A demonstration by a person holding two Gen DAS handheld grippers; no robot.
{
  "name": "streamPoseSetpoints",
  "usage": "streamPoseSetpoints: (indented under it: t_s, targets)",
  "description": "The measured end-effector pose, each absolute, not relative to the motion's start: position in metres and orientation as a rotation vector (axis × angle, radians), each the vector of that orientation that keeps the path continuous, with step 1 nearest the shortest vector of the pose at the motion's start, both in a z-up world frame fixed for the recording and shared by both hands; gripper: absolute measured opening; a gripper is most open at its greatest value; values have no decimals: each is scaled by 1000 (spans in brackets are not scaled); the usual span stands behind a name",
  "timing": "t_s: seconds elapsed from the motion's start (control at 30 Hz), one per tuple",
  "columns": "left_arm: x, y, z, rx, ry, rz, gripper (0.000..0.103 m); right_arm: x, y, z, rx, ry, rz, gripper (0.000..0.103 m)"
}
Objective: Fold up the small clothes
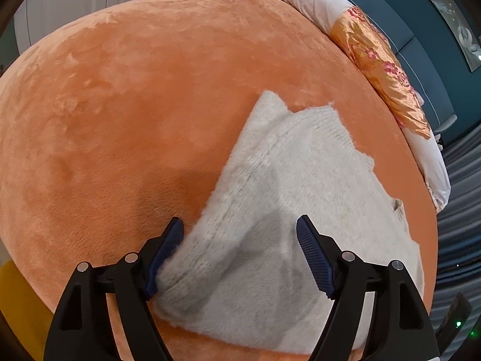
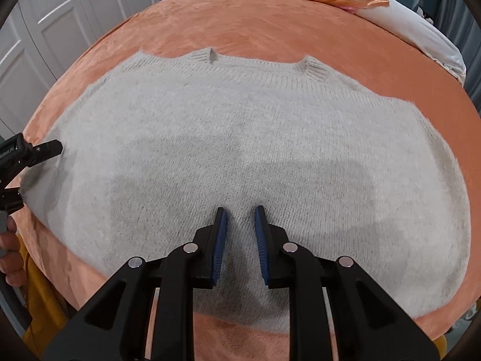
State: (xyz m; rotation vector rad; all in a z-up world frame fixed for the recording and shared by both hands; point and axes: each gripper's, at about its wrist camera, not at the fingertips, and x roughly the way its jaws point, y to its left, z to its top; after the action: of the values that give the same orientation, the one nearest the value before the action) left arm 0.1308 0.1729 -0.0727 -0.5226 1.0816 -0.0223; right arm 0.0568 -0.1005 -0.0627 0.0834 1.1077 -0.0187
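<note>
A fluffy light-grey knitted sweater [image 2: 240, 126] lies spread flat on the orange plush bed cover [image 2: 270, 30], its ribbed neckline at the far side. My right gripper [image 2: 240, 210] hovers over the sweater's near middle, its blue pads a narrow gap apart with nothing between them. In the left wrist view the sweater [image 1: 300, 165] runs away to the right. My left gripper [image 1: 240, 221] stands wide open over the sweater's near left corner; the fabric lies between the jaws, brushing the left pad, unpinched. One of its black fingers [image 2: 45, 149] shows at the right view's left edge.
A white pillow with an orange floral satin cover [image 1: 381, 69] lies along the bed's far edge. White panelled doors [image 2: 45, 30] stand beyond the bed on the left. A person's hand [image 2: 9, 240] and a yellow cloth [image 2: 39, 300] are at the near left. Bare orange cover [image 1: 120, 105] spreads left of the sweater.
</note>
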Motion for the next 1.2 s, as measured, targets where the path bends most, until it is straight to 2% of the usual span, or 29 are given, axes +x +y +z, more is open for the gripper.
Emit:
streamPoseSetpoints:
  t_s: [0.03,0.07,0.1,0.2,0.27,0.43,0.57,0.67,0.8,0.9,1.0,1.03,1.07,1.13,1.2]
  targets:
    - [131,172,-70,-519,1081,-30,53,58,-96,-62,89,1104,-17,19]
    - [132,170,-68,-515,1083,-49,29,57,-99,-60,102,1097,-10,19]
    - [133,168,-65,-509,1085,-72,16,55,-103,-59,126,1089,-2,19]
    - [130,159,-40,-507,1043,-134,12,48,-113,-49,244,1065,20,19]
    - [126,142,-11,-474,994,-195,11,35,-125,-41,339,1052,43,23]
    - [107,63,62,-334,873,-384,11,-17,-161,-25,465,1001,49,27]
    - [84,-27,89,-233,840,-558,11,-58,-200,-22,527,983,-12,29]
    - [71,-85,83,-168,866,-642,11,-86,-232,-26,570,977,-78,29]
    - [61,-163,39,-68,977,-698,11,-119,-265,-32,622,967,-159,29]
    - [55,-202,-17,14,1103,-666,13,-135,-282,-35,652,963,-197,29]
    - [38,-209,-41,19,1108,-636,23,-143,-293,-36,682,955,-220,32]
    - [31,-205,-36,14,1070,-641,32,-145,-297,-35,691,945,-223,34]
    - [25,-203,-29,17,1050,-655,45,-146,-301,-34,693,937,-222,36]
    - [13,-189,-12,29,996,-671,62,-141,-306,-27,688,917,-215,37]
    - [-1,-165,3,58,923,-655,69,-129,-310,-17,679,892,-194,41]
